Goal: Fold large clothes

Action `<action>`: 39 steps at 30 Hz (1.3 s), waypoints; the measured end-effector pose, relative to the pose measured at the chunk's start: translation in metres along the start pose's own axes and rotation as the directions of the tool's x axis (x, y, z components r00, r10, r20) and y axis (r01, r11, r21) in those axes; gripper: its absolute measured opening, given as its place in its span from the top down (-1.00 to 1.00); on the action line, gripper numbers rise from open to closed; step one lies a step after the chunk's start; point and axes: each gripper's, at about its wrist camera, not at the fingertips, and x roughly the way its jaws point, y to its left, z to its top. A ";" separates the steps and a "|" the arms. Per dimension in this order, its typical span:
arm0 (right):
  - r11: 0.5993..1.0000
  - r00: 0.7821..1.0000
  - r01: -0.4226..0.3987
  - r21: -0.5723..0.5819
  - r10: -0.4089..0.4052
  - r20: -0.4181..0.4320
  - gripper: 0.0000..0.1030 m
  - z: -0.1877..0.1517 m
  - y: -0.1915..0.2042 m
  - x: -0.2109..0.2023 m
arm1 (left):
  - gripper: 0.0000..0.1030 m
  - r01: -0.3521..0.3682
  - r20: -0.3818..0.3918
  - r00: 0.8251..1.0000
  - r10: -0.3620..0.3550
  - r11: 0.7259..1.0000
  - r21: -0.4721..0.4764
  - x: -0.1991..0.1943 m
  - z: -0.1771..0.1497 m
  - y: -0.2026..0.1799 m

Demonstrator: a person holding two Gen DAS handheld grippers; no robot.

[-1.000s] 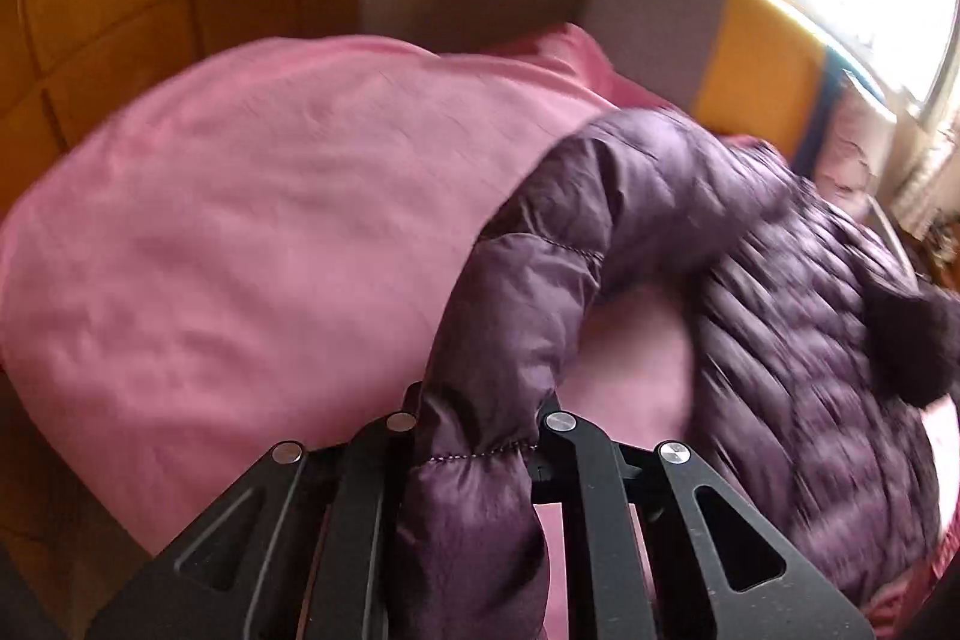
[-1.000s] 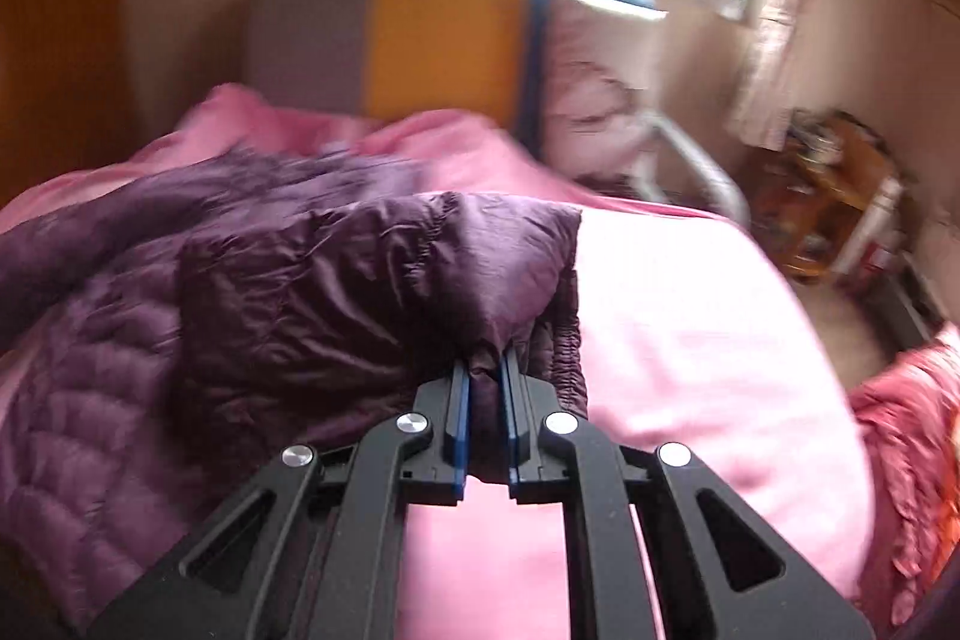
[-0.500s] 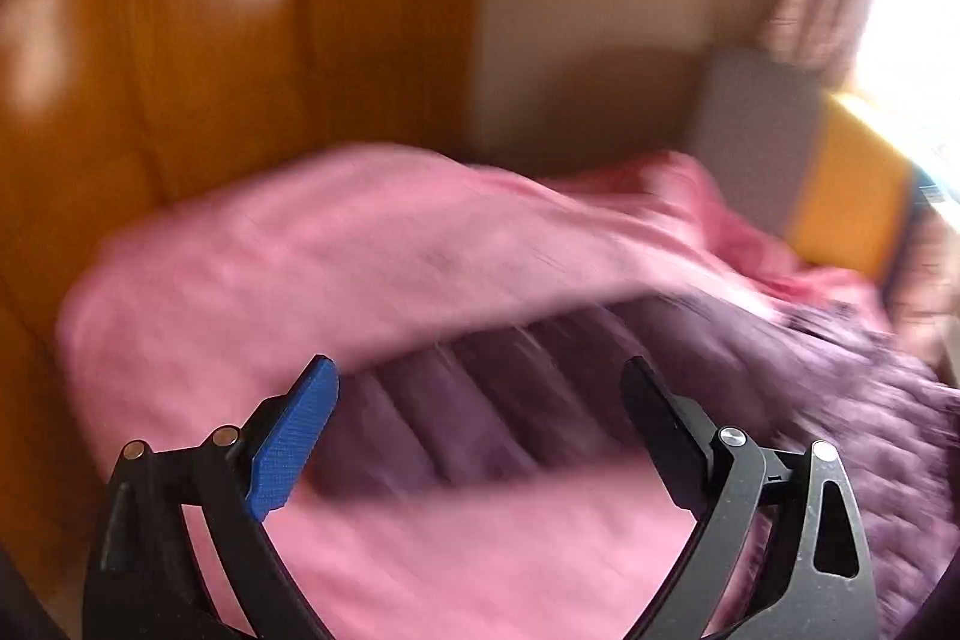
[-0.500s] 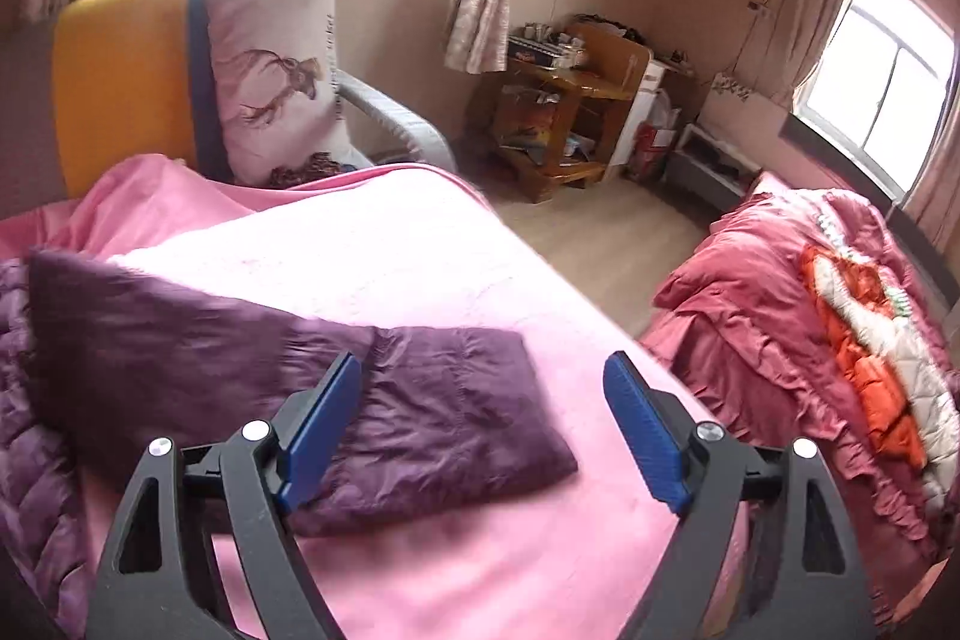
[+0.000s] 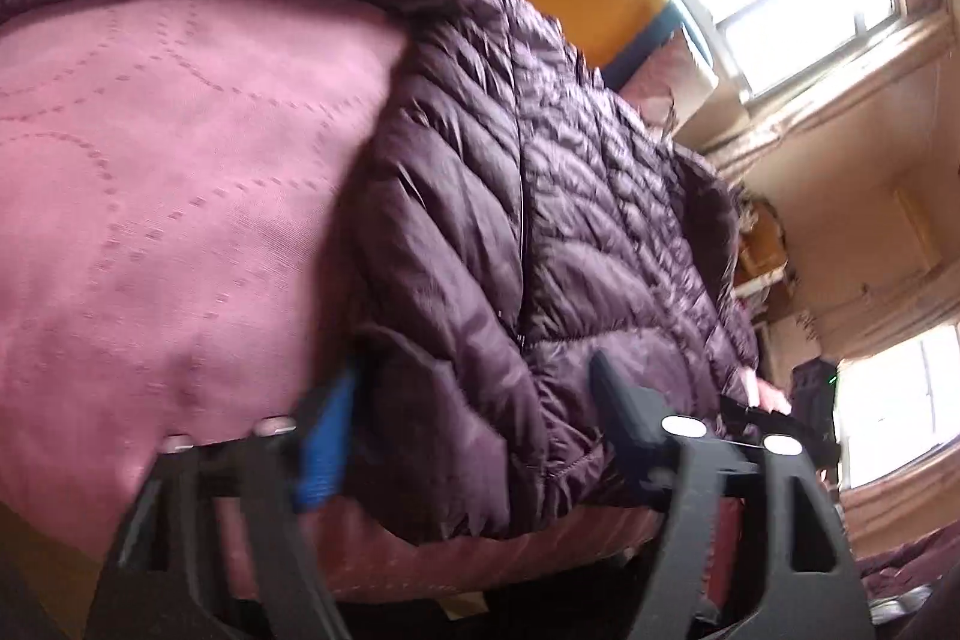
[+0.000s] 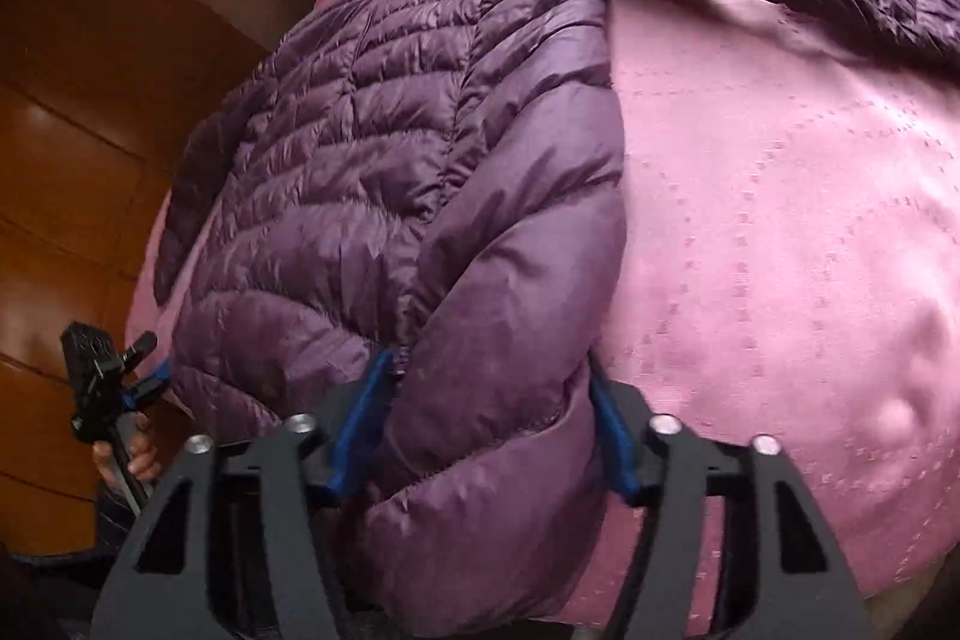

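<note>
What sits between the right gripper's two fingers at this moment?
In the right wrist view, the hem corner of the purple puffer jacket fills the gap of the right gripper; its jaws straddle it, not yet closed.

Left hand-held gripper point(image 5: 480, 436) low at the bed's near edge, jaws spread wide, puffy fabric bulging between them without being pinched. Right hand-held gripper point(image 6: 489, 430) likewise wide apart, fingers point(image 6: 360, 424) straddling a padded fold. Bare hand point(image 6: 135, 451) gripping the left handle.

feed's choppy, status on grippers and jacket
Left gripper open, straddling jacket hem. Right gripper open around hem corner. Jacket flat on bedspread. Nothing blocking.
</note>
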 end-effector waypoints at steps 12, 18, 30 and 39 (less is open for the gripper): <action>0.986 0.993 0.091 -0.143 -0.100 -0.057 0.78 -0.053 0.013 -0.037 | 0.83 -0.119 -0.052 0.990 0.129 0.980 0.160 -0.034 -0.044 -0.012; 0.967 0.970 0.224 -0.122 -0.210 0.120 -0.51 -0.025 0.026 -0.067 | -0.58 -0.132 0.167 0.977 0.135 0.991 -0.027 -0.102 -0.016 0.022; 0.946 0.991 0.006 -0.323 0.038 0.130 -0.71 0.033 0.173 0.053 | -0.66 -0.349 0.289 0.738 0.610 0.712 -0.610 -0.234 0.069 0.211; 0.919 0.993 0.071 -0.387 -0.027 0.118 -0.71 0.060 0.218 0.117 | -0.50 -0.289 0.271 0.823 0.499 0.779 -0.556 -0.191 0.144 0.255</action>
